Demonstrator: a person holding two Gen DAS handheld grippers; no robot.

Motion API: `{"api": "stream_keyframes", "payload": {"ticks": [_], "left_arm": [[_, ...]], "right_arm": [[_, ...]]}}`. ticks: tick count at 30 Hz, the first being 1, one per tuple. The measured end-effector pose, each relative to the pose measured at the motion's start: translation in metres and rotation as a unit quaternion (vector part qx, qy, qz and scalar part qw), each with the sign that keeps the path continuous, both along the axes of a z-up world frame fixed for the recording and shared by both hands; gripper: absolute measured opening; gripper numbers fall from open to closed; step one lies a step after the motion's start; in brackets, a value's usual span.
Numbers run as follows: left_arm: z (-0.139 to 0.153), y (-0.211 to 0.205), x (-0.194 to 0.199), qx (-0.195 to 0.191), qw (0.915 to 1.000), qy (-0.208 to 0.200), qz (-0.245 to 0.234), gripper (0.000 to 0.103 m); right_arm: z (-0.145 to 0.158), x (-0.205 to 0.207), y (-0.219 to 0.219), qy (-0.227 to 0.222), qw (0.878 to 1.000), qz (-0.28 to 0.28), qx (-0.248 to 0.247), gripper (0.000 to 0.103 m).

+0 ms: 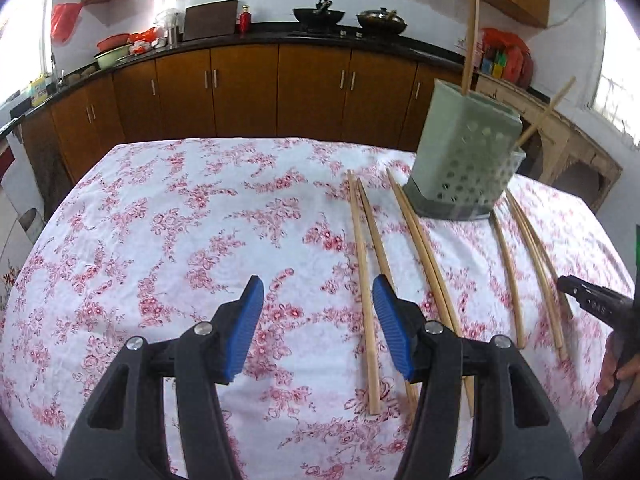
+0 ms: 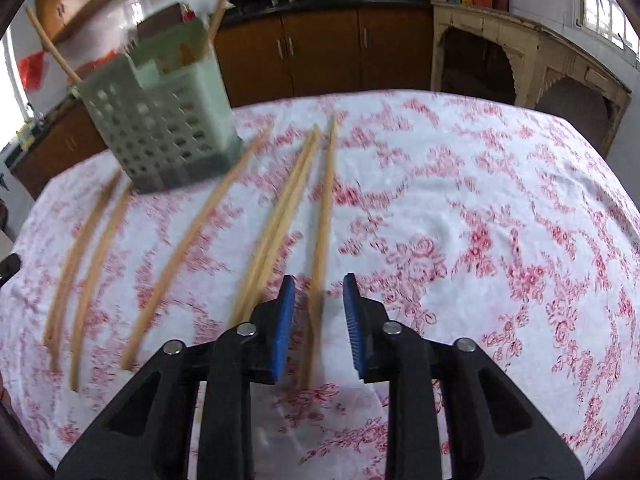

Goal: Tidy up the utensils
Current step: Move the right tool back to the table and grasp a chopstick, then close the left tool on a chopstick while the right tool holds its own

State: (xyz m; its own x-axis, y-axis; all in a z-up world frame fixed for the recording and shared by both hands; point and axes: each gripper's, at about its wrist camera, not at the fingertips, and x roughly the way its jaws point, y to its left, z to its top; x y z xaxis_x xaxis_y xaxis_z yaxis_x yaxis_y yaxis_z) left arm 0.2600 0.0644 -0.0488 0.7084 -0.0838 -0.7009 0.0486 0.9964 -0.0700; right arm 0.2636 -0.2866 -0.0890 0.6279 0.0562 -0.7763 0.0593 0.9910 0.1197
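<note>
1. Chopsticks [image 1: 362, 280]: several wooden sticks lie side by side on the desk [image 1: 180, 220], running from the foot of the holder toward the cameras; laid out flat and mostly apart, each can probably be picked singly.
2. Holder [image 1: 468, 160]: a pale green perforated caddy stands at the far side of the cloth, tilted-looking through the fisheye. A few chopsticks already stand in it and lean out over its rim, so sorting appears partly done.
3. Right gripper [image 2: 318, 316]: blue pads spread narrowly, straddling the near end of the rightmost chopstick [image 2: 324, 216]. The pads do not yet press on it; the narrow gap seems set for a thin stick.
4. Left gripper [image 1: 318, 328]: jaws spread wider, nothing between them, poised above bare cloth just left of the leftmost pair.
5. Surroundings: a floral cloth covers the desk; brown kitchen cabinets [image 1: 240, 84] and woks on the dark worktop stand behind, well apart from the work.
</note>
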Motion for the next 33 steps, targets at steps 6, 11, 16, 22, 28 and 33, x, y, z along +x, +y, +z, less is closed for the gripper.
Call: {"api": "stream_keyframes", "payload": {"ticks": [6,11,16,22,28,33], "left_arm": [[-0.011,-0.012,0.006,0.008,0.9997,0.016,-0.015,0.056],[-0.024,-0.023,0.015,0.013,0.9987,0.042,-0.024,0.054],[-0.038,-0.031,0.024,0.023,0.9973,0.064,-0.028,0.040],[-0.043,-0.038,0.028,0.050,0.9961,0.066,-0.031,0.011],[-0.042,-0.011,0.034,0.036,0.9969,0.069,0.006,0.009],[-0.043,-0.007,0.030,0.037,0.9977,0.056,0.009,0.010]], "right_arm": [[-0.003,-0.004,-0.007,-0.009,1.000,-0.015,-0.017,0.008],[-0.003,-0.001,-0.033,-0.008,0.998,-0.070,0.004,0.008],[-0.004,-0.003,-0.035,-0.012,0.998,-0.068,-0.003,0.008],[-0.004,-0.005,-0.034,-0.014,0.998,-0.067,-0.005,0.008],[-0.005,-0.002,-0.036,-0.015,0.998,-0.069,0.001,0.008],[-0.005,0.000,-0.037,-0.014,0.998,-0.069,0.003,0.008]]}}
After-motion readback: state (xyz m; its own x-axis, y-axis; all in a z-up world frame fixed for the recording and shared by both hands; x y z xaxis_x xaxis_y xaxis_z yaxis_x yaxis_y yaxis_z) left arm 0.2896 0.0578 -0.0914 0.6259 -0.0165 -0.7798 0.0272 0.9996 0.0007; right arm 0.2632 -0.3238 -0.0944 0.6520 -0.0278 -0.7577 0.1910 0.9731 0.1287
